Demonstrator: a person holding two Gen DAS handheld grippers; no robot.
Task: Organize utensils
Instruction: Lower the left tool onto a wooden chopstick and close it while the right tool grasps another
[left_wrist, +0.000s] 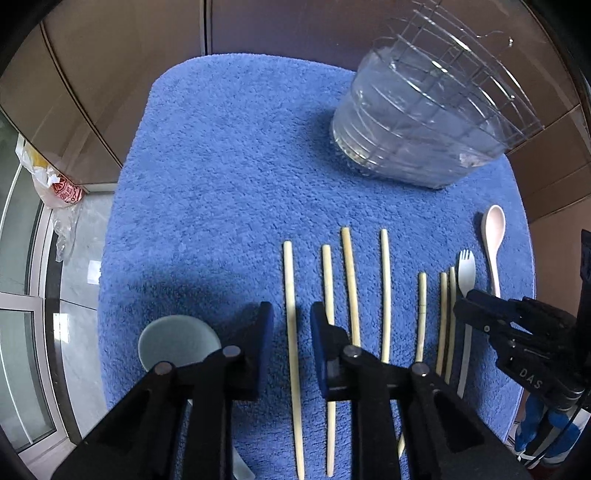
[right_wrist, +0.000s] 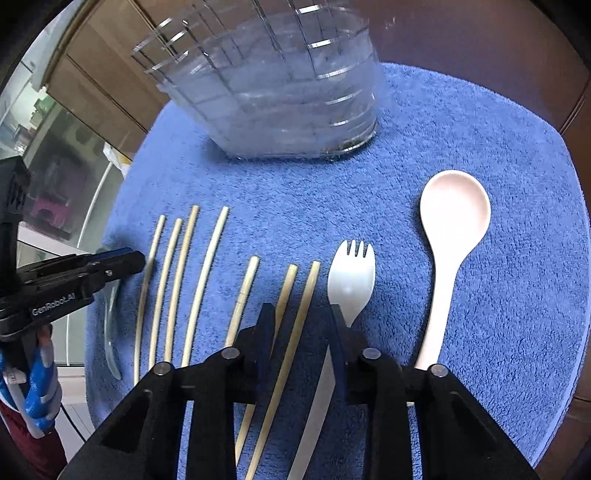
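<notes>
Several pale wooden chopsticks (left_wrist: 349, 280) lie in a row on a blue towel (left_wrist: 229, 177); they also show in the right wrist view (right_wrist: 207, 273). A white spork (right_wrist: 349, 280) and a pink spoon (right_wrist: 448, 236) lie to their right. A grey-blue spoon (left_wrist: 177, 341) lies at the left. My left gripper (left_wrist: 291, 314) is open, its fingers on either side of the leftmost chopstick (left_wrist: 290, 295). My right gripper (right_wrist: 303, 314) is open over a chopstick (right_wrist: 303, 306), next to the spork's handle.
A clear plastic compartmented holder (left_wrist: 417, 122) stands at the far right of the towel; it also shows in the right wrist view (right_wrist: 280, 92). Brown cabinet panels (left_wrist: 92, 85) are behind. A glass door and a plastic bag (left_wrist: 55, 184) are at the left.
</notes>
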